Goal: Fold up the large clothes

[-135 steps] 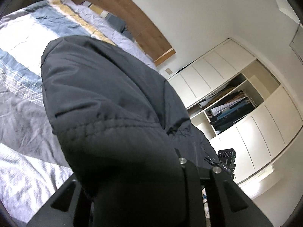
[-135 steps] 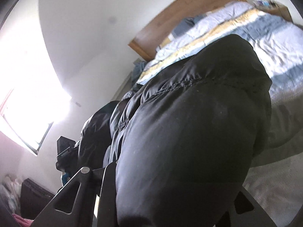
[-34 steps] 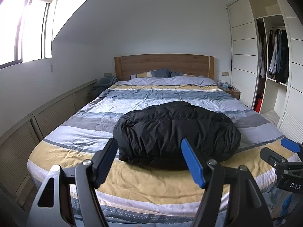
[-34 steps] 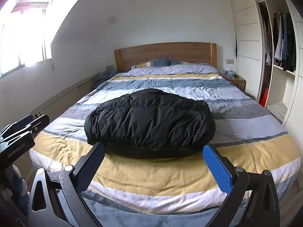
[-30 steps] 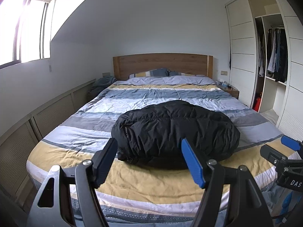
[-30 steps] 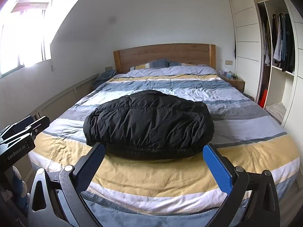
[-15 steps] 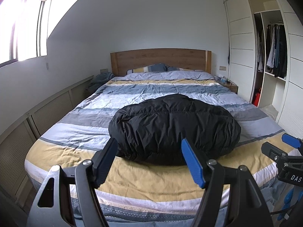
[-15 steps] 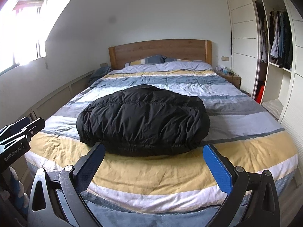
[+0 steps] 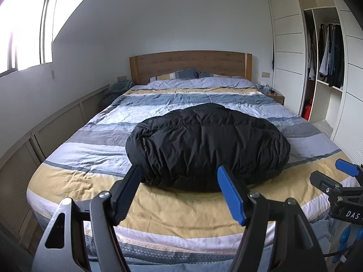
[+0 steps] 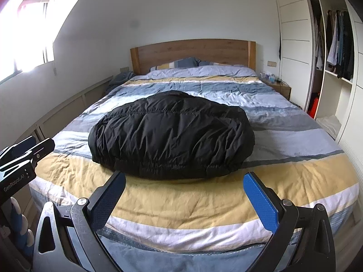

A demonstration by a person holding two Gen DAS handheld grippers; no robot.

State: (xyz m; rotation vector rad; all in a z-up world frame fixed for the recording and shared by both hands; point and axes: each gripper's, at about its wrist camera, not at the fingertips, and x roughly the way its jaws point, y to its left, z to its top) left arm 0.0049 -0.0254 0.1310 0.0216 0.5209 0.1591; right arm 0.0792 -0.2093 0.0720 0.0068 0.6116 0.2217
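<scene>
A black puffy jacket point(image 9: 207, 146) lies folded in a rounded bundle on the striped bed point(image 9: 95, 154), near its foot; it also shows in the right wrist view point(image 10: 172, 136). My left gripper point(image 9: 179, 181) is open and empty, held off the foot of the bed, short of the jacket. My right gripper point(image 10: 185, 185) is open and empty, also back from the jacket over the foot edge. The right gripper's body shows at the right edge of the left wrist view point(image 9: 340, 188); the left gripper's body shows at the left of the right wrist view point(image 10: 20, 158).
A wooden headboard point(image 9: 190, 64) and pillows point(image 9: 177, 75) stand at the far end. An open wardrobe point(image 9: 326, 72) with hanging clothes is on the right, with a nightstand point(image 9: 275, 96) beside the bed. A low panelled wall point(image 9: 34, 145) and a window point(image 9: 25, 38) are on the left.
Earlier both grippers were shut on the jacket and held it up. It now lies let go on the bed. In the last second both open grippers have moved slightly closer to it.
</scene>
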